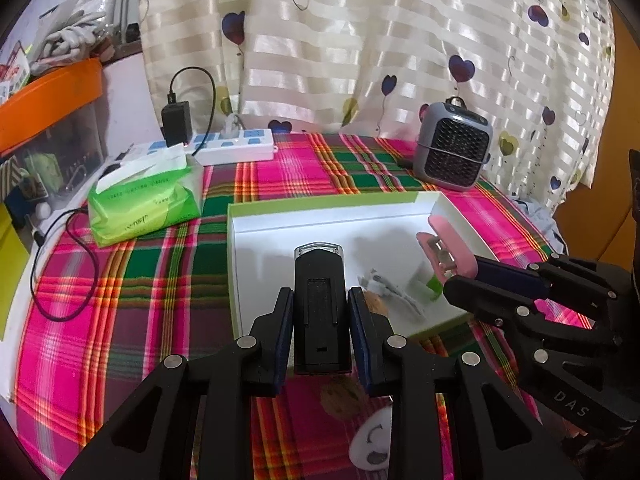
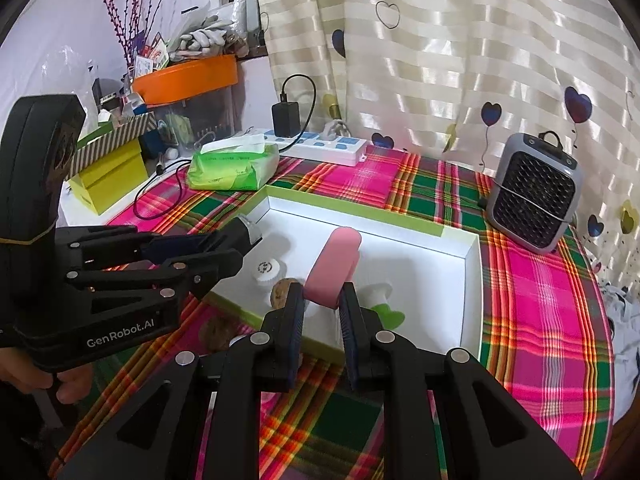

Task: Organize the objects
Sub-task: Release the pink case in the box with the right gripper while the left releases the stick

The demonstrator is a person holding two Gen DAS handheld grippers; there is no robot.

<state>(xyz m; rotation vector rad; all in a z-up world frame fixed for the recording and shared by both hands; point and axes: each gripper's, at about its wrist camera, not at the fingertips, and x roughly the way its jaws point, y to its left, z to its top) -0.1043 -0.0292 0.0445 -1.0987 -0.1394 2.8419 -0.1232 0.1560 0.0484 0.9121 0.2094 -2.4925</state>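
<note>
The white box (image 1: 320,222) with the green rim lies open in the middle of the surface (image 1: 132,292), which is covered in a pink, green and orange plaid cloth. Over the box's near edge the left gripper (image 1: 320,312) has its fingers (image 1: 282,320) clenched on a black oblong device (image 1: 319,304) with a clear cap at its far end; the device stands out beyond the fingertips above the box floor. Beside it the right gripper (image 2: 322,306) has its fingers (image 2: 294,312) clamped on the near end of a pink stapler (image 2: 334,268), which points away over the inside of the box.

On the box floor, in the right wrist view, lie a small white ribbed round piece (image 2: 267,270), a brown nut-like lump (image 2: 282,290) just by the near wall, and a green-and-white item (image 2: 384,308) near the stapler. Another brown lump (image 2: 218,332) lies on the cloth outside the near wall.

Toward the far left corner of the surface rests a green tissue pack (image 1: 146,204); behind it, at the far edge, a white power strip (image 1: 236,146) carries a black adapter (image 1: 176,122) with a looped cable. A grey mini fan (image 1: 454,148) stands at the far right, against the heart-patterned curtain (image 1: 360,40). An orange-lidded bin (image 2: 186,78) is stacked off the left edge. A hand (image 2: 60,384) grips the left gripper's handle.
</note>
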